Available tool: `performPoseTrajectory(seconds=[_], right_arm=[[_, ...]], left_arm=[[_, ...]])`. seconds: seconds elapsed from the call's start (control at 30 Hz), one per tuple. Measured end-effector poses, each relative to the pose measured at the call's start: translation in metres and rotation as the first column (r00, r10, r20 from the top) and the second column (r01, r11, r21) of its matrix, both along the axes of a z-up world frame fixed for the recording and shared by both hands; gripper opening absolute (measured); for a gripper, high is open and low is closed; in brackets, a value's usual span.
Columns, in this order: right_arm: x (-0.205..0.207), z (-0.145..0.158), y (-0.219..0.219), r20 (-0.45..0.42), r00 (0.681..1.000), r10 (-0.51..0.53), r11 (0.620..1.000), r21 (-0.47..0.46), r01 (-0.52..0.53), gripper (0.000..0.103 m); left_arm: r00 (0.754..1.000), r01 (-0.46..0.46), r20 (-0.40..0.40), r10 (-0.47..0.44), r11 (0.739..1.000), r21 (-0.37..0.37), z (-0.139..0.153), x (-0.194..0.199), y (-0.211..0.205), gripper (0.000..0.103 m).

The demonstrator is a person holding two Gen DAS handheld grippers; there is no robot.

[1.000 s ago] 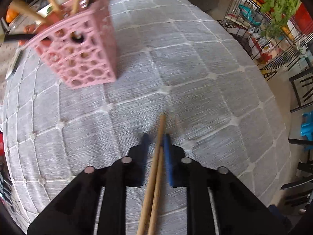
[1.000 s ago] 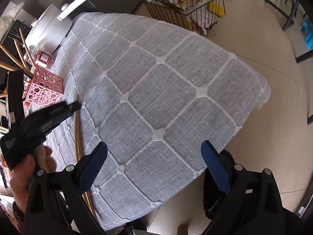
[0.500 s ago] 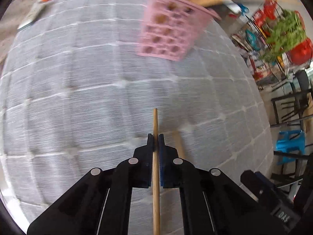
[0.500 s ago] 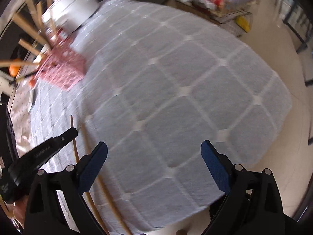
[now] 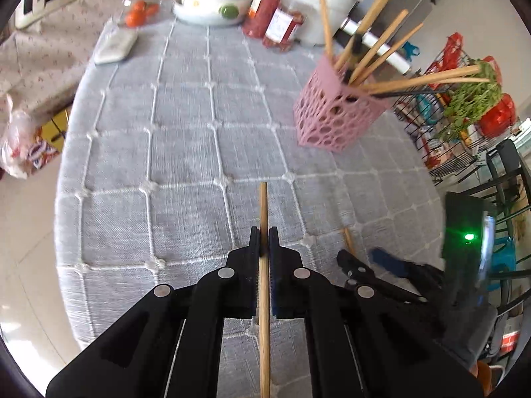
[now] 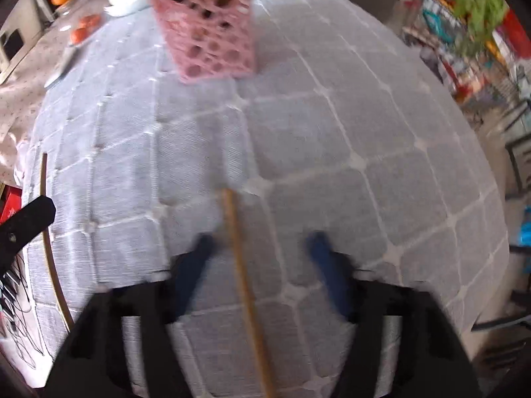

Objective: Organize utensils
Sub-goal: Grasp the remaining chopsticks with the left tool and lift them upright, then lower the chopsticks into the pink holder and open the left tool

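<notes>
Left gripper [image 5: 264,236]: jaws clamped on one wooden chopstick [image 5: 263,212], its tip projecting forward above the grey quilted tablecloth [image 5: 186,152]. Right gripper [image 6: 262,248]: jaws spread wide, a second chopstick [image 6: 244,282] lying on the cloth between them, touching neither. Farther back, a pink perforated holder [image 5: 332,116] stands on the cloth with chopsticks fanned inside. Beyond, red jars [image 5: 275,23].

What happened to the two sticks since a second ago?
The left gripper closed on one chopstick and lifted it away from its partner. The right gripper swung over the second chopstick, which lies on the cloth between its open jaws. The pink basket stayed put, still full of chopsticks.
</notes>
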State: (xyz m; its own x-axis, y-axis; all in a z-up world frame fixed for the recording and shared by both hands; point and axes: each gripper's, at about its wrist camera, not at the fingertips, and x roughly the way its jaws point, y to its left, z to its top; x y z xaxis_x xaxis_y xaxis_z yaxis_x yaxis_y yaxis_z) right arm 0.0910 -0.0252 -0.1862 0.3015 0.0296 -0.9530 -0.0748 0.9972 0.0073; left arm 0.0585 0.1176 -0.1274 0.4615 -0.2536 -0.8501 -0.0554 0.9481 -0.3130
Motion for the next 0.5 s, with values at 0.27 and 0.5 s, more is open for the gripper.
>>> performPoseTrajectory(seconds=[0.27, 0.5], right_arm=[[-0.028, 0.05, -0.046, 0.096, 0.991, -0.089, 0.973, 0.223, 0.065, 0.005], [-0.067, 0.127, -0.082, 0.241, 0.958, -0.155, 0.938, 0.34, 0.067, 0.006]], left_arm=[[0.986, 0.085, 0.141, -0.084, 0.996, 0.001, 0.047, -0.027, -0.018, 0.005], [0.964, 0.088, 0.252, -0.083, 0.996, -0.008, 0.09, -0.068, -0.021, 0.005]])
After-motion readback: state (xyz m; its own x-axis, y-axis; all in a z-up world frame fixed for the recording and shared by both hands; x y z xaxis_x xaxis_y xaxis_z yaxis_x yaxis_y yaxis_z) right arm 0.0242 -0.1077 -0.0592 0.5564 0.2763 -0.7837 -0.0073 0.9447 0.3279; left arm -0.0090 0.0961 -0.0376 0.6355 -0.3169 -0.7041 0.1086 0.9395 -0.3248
